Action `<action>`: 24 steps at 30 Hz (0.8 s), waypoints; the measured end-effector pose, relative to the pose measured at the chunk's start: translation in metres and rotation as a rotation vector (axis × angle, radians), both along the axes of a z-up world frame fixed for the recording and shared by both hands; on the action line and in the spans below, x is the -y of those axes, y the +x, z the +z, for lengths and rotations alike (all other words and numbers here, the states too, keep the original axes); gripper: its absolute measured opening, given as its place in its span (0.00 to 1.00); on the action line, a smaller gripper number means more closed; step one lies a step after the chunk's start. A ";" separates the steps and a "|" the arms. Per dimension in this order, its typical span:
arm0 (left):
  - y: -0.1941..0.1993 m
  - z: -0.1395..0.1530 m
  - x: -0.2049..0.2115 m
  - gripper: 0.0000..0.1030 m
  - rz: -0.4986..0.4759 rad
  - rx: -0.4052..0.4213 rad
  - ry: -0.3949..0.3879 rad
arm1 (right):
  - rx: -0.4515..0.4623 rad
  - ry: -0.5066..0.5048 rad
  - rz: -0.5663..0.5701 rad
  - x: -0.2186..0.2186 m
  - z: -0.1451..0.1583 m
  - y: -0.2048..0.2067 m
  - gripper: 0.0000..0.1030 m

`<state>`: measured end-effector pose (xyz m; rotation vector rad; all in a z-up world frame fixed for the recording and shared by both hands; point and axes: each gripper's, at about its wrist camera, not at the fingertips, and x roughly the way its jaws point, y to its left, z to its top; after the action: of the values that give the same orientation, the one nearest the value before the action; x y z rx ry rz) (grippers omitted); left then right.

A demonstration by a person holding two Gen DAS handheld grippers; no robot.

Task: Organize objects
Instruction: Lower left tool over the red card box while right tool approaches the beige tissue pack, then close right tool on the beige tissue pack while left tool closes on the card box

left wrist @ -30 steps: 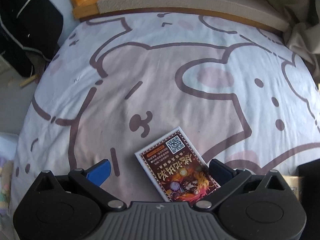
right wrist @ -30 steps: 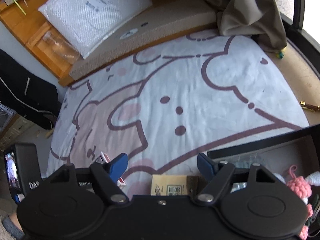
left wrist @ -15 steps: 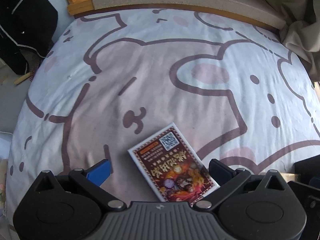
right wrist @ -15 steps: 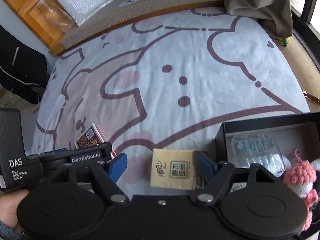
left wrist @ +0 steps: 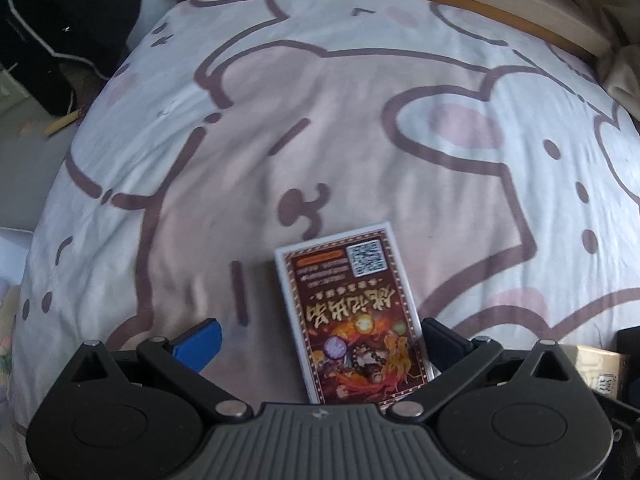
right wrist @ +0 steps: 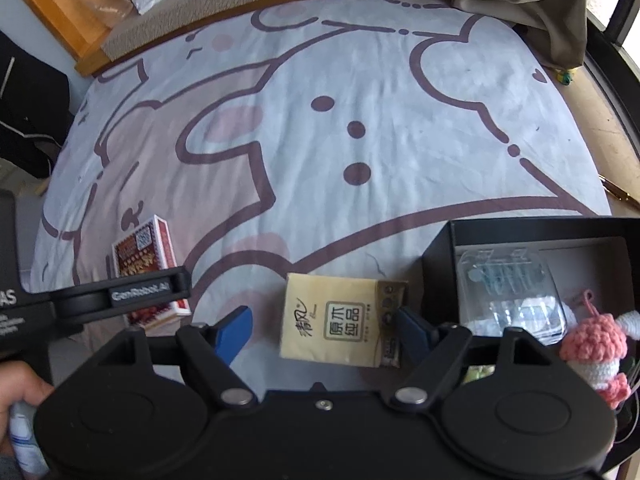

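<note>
Card box (left wrist: 352,316) lies flat on the bedsheet (left wrist: 320,128), between the spread fingers of the left gripper (left wrist: 320,340) and far closer to the right-hand finger than to the blue left one; jaws wide, nothing held. Risk: closing from this offset, one pad meets the box first and pushes it sideways over the soft sheet, or the fingers pinch fabric with it. Right of that, the tissue pack (right wrist: 340,320) lies on the sheet just beside the open black box (right wrist: 440,248), under the right gripper (right wrist: 320,326), whose jaws have just been opening and stand wide, the pack between them but not visibly pressed. Risk: the right finger sits at the pack's edge next to the box wall and may catch it. Inside the box a clear plastic case (right wrist: 508,296) and a crocheted pink toy (right wrist: 596,352) take up room; a dropped pack could land on them.
</note>
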<state>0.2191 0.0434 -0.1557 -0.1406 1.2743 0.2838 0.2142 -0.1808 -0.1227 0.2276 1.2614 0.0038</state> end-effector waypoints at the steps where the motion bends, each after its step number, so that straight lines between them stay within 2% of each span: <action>1: -0.001 0.000 -0.004 1.00 0.008 -0.001 0.001 | -0.004 -0.008 0.004 -0.003 -0.001 0.001 0.80; 12: -0.011 0.002 -0.040 1.00 0.085 -0.007 0.016 | -0.048 -0.112 0.061 -0.025 -0.015 0.007 0.94; 15: -0.015 0.001 -0.050 0.99 0.131 -0.012 -0.005 | -0.056 -0.144 0.094 -0.032 -0.019 0.007 0.97; 17: -0.019 0.002 -0.057 0.96 0.165 -0.013 -0.046 | -0.059 -0.155 0.110 -0.036 -0.021 0.007 0.99; 20: -0.020 0.004 -0.058 0.92 0.176 -0.009 -0.074 | -0.054 -0.148 0.123 -0.039 -0.021 0.008 1.00; 24: -0.020 0.006 -0.055 0.85 0.156 -0.002 -0.079 | -0.028 -0.077 0.131 -0.038 -0.016 0.008 1.00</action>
<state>0.1986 0.0988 -0.1494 -0.3087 1.2792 0.3675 0.2227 -0.1425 -0.1390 0.0783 1.2999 0.0650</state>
